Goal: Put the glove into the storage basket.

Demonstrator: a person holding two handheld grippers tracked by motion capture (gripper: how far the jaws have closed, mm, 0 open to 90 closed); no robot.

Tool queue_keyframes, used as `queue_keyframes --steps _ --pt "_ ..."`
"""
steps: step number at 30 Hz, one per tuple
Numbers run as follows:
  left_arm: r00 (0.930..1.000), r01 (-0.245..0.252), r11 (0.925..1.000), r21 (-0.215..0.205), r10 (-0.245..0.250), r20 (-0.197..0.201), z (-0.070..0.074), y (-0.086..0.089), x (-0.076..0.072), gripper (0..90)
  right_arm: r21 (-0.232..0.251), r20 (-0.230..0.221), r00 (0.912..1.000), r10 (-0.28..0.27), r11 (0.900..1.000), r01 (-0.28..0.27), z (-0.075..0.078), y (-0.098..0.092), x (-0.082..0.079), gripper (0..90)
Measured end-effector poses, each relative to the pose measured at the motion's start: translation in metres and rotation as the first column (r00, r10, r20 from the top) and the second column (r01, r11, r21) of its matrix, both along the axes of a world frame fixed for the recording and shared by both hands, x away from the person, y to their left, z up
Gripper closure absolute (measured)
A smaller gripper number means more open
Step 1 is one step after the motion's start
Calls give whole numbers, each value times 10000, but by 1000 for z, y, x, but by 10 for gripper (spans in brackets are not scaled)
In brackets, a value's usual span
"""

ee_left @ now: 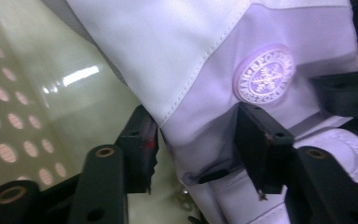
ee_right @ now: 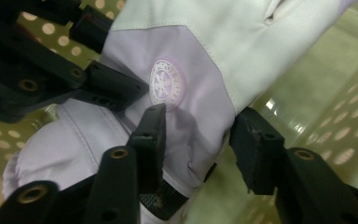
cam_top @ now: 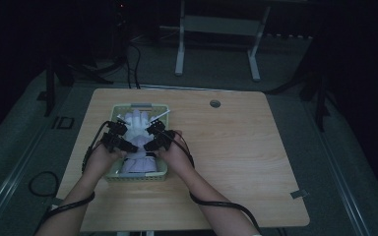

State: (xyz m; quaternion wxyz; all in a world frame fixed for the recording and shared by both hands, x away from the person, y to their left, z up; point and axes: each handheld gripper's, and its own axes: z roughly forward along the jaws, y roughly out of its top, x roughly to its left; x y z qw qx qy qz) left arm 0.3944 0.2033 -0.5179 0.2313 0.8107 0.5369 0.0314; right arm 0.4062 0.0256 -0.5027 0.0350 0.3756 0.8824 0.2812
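Note:
A white and pale lilac glove [cam_top: 137, 142] lies in a pale green perforated basket [cam_top: 140, 105] on the left half of the wooden table. A round embossed badge [ee_left: 265, 74] marks its back [ee_right: 168, 84]. My left gripper [cam_top: 127, 136] reaches into the basket from the left and my right gripper [cam_top: 151, 137] from the right. In the left gripper view the jaws [ee_left: 196, 126] stand apart astride the glove's [ee_left: 168, 46] edge without pinching it. In the right gripper view the jaws [ee_right: 200, 121] are likewise apart around a fold of the glove [ee_right: 205, 42].
The basket's dotted wall [ee_left: 9, 116] rises close beside the left jaws, and another wall [ee_right: 345, 126] stands beside the right ones. The left gripper [ee_right: 74, 79] shows at the top left of the right gripper view. A round grommet hole [cam_top: 215, 103] sits at the table's back.

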Motion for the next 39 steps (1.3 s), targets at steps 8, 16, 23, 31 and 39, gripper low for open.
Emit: queue_keyframes --steps 8,16,23,31,39 --pt "9902 -185 9974 -690 278 1367 9 8 -12 130 1455 121 9983 574 9876 -585 15 -21 -1 326" --pt "9421 -217 9780 -2073 894 3231 29 16 -40 61 1798 112 9929 1187 9765 -1187 30 -35 -6 234" --pt "9288 172 9622 -2719 853 3606 37 10 -58 61 1948 -5 9909 1347 9719 -1321 31 -45 -6 216" --pt "9224 650 9498 -3061 598 3815 42 -3 -66 61 1985 159 9891 1461 9691 -1463 32 -57 -6 195" --pt "9135 1431 9395 -3112 -44 4068 45 -31 -77 61 1975 456 9863 1584 9664 -1643 34 -75 -8 176"
